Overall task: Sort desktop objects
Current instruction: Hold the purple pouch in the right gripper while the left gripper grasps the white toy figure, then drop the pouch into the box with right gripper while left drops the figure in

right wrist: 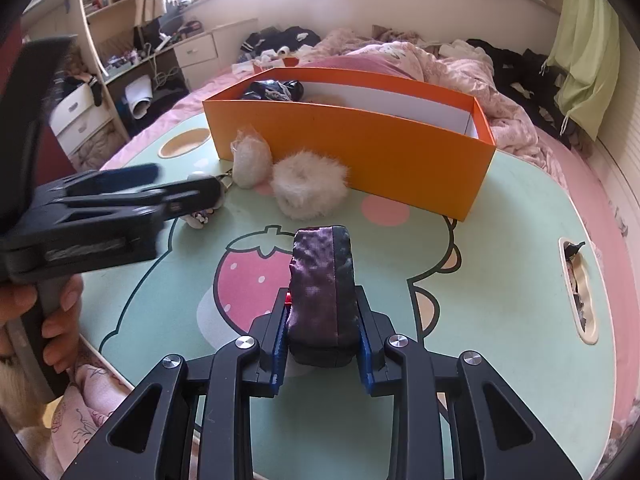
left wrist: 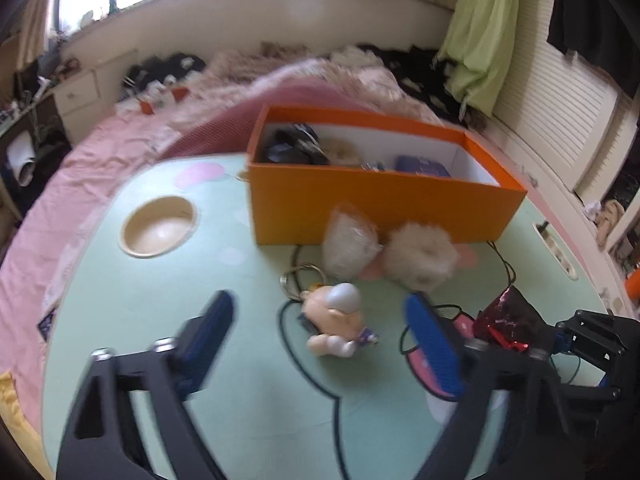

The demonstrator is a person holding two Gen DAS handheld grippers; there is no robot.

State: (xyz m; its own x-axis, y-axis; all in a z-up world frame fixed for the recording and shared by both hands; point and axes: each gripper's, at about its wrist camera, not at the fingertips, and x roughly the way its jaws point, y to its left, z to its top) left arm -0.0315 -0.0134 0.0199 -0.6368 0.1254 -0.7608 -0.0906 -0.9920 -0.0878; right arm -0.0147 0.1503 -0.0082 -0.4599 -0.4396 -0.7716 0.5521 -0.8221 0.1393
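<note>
A pink doll keychain [left wrist: 336, 320] lies on the mint-green table [left wrist: 200, 420], its ring [left wrist: 298, 280] pointing toward the orange box [left wrist: 380, 208]. My left gripper [left wrist: 324, 332] straddles the doll with its blue pads clear of it on both sides, so it is open. From the right wrist view the left gripper [right wrist: 184, 184] comes in from the left and hides most of the doll [right wrist: 200, 218]. My right gripper [right wrist: 324, 300] is shut on a dark crumpled foil packet [right wrist: 320, 280], which also shows at the right of the left wrist view [left wrist: 508, 316].
A fluffy white scrunchie [left wrist: 424, 260] and a bagged white puff [left wrist: 350, 240] rest against the orange box [right wrist: 360, 148], which holds dark items. The table has a round cup recess [left wrist: 158, 226] and a side slot [right wrist: 580, 292]. A hand [right wrist: 60, 312] grips the left tool. Pink bedding lies behind.
</note>
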